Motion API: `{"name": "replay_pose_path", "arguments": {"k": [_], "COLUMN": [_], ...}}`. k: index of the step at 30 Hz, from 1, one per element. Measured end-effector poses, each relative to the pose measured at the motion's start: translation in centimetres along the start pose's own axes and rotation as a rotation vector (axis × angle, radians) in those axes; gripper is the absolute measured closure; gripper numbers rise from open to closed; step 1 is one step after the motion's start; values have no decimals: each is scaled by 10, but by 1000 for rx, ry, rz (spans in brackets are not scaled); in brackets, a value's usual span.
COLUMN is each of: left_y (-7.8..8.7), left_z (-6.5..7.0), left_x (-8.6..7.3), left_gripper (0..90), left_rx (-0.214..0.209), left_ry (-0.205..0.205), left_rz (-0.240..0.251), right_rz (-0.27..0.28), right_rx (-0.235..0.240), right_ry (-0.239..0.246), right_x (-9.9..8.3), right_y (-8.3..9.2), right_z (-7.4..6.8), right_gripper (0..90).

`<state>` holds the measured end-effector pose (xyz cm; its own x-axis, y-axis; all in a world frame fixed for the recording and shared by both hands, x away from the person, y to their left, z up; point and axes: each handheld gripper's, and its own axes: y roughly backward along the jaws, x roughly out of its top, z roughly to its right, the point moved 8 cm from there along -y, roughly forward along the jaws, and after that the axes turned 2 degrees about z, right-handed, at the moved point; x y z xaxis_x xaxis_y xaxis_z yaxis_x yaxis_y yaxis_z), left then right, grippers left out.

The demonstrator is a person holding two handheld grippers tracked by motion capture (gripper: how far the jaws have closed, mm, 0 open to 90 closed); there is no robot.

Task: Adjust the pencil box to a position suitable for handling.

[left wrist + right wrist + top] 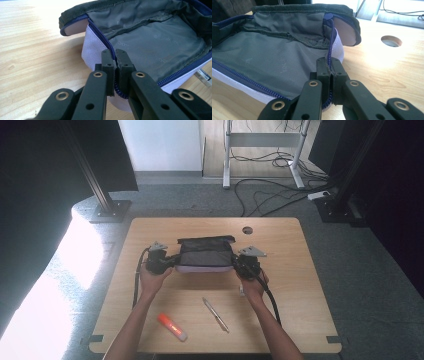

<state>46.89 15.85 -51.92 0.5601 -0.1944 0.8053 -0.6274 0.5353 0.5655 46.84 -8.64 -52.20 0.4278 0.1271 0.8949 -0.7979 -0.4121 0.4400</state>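
A pale lilac zip pouch (205, 255) with a grey lining and a blue zipper lies open in the middle of the wooden table. My left gripper (170, 261) is shut on its left end; in the left gripper view the gripper (115, 53) pinches the zipper edge of the pouch (155, 42). My right gripper (239, 262) is shut on the pouch's right end, and in the right gripper view the gripper (329, 62) clamps the blue zipper rim of the pouch (262, 52). The lid flap stands up at the far side.
An orange and white glue stick (172, 326) and a silver pen (215, 314) lie on the table (300, 285) near its front edge, between the person's forearms. A round cable hole (247, 230) sits behind the pouch. Cables and desk legs stand on the floor beyond.
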Motion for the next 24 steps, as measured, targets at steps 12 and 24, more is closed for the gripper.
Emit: {"name": "replay_pose_path", "arguments": {"k": [12,24], "left_y": [-8,-22], "left_z": [-3,-6], "left_x": [-25,-40], "left_gripper": [865,826], "left_rx": [-10,-4], "left_ry": [18,23], "left_rz": [-47,-114], "right_rz": [-59,-147], "right_rx": [14,21], "right_ry": [-3,-17], "right_x": [-29,-50], "right_y": [-8,-19], "right_z": [-4,-2], "right_gripper": [863,839]}}
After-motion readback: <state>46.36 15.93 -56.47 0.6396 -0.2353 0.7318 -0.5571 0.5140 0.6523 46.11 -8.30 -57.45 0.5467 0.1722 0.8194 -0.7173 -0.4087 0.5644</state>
